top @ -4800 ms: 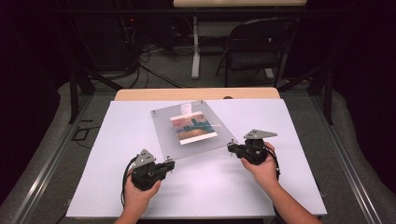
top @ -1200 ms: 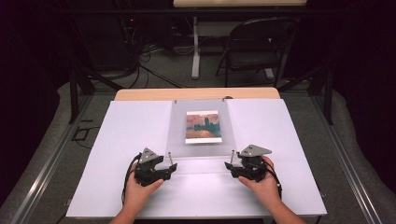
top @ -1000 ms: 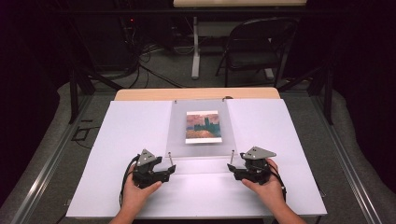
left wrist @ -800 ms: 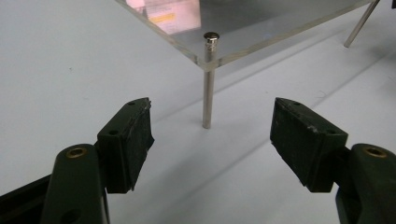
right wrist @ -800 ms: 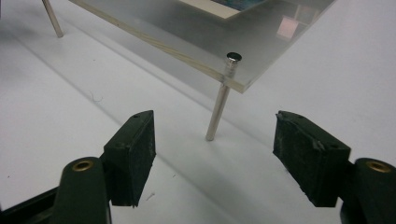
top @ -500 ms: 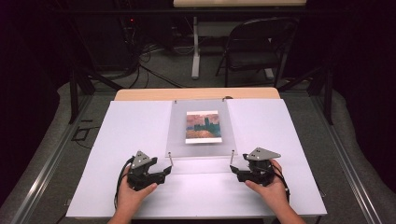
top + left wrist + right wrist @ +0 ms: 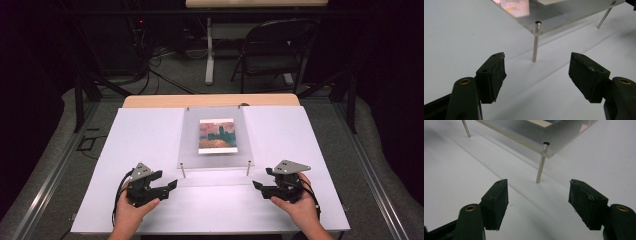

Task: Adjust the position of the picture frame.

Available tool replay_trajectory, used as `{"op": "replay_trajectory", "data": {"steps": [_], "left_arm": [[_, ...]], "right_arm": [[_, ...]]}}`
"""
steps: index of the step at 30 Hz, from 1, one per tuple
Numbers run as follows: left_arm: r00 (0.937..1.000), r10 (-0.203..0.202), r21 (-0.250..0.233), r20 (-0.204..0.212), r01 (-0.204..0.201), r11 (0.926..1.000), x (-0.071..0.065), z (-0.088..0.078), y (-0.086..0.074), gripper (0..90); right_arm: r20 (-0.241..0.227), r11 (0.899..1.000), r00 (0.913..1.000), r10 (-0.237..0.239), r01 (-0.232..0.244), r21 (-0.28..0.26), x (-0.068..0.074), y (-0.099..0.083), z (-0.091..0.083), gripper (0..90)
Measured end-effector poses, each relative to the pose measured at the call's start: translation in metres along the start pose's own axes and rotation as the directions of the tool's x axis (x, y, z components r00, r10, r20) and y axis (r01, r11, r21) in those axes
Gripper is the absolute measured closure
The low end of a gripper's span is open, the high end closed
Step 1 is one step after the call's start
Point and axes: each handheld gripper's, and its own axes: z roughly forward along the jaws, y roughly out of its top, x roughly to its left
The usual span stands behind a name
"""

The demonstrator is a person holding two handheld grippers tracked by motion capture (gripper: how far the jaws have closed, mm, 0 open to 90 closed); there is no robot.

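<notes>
Both your claws, left claw (image 7: 170, 186) and right claw (image 7: 257, 185), gape wide and empty; centre each on its near leg (image 7: 535, 42) of the clear panel (image 7: 215, 150) before closing.

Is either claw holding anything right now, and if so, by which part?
Nothing is held. The left claw and right claw are both open, short of the clear panel's near legs.

A panel (image 7: 215, 150) stands raised on pins at the middle of the bench (image 7: 150, 135), toward its far edge. A picture (image 7: 217, 135) lies on the panel. The left tool (image 7: 170, 187) sits before the panel's near left pin (image 7: 535, 41), apart from it. The right tool (image 7: 257, 186) sits before the near right pin (image 7: 542, 163). A chair (image 7: 272, 50) stands behind the bench.
</notes>
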Motion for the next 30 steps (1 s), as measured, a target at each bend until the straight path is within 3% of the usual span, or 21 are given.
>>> {"op": "replay_trajectory", "data": {"steps": [5, 7, 13, 21, 30], "left_arm": [[0.9999, -0.003, 0.0, -0.014, 0.003, 1.0, 0.006, -0.006, 0.007, 29.7], [0.9998, -0.018, -0.002, -0.01, 0.018, 0.9998, 0.009, -0.006, 0.011, 29.7], [0.9999, -0.006, -0.004, -0.011, 0.006, 1.0, 0.012, -0.003, 0.023, 30.8], [0.9986, -0.053, -0.003, 0.004, 0.053, 0.9986, 0.026, 0.005, 0.046, 30.8], [0.9979, -0.046, 0.028, -0.046, 0.048, 0.9985, 0.039, 0.019, 0.071, 30.7]], "right_arm": [[0.023, 0.999, 0.9997, 0.009, -0.009, 0.031, -0.008, 0.0, 0.0, 31.5], [0.027, 1.0, 0.9996, 0.012, -0.013, 0.026, -0.011, 0.002, 0.0, 31.5], [0.033, 0.999, 0.9987, 0.04, -0.041, 0.012, -0.023, 0.01, 0.0, 31.3], [0.03, 0.998, 0.9972, 0.069, -0.069, -0.001, -0.038, 0.027, 0.002, 31.0], [0.047, 0.999, 0.9976, 0.051, -0.051, 0.017, -0.05, 0.046, 0.016, 30.6]]}}
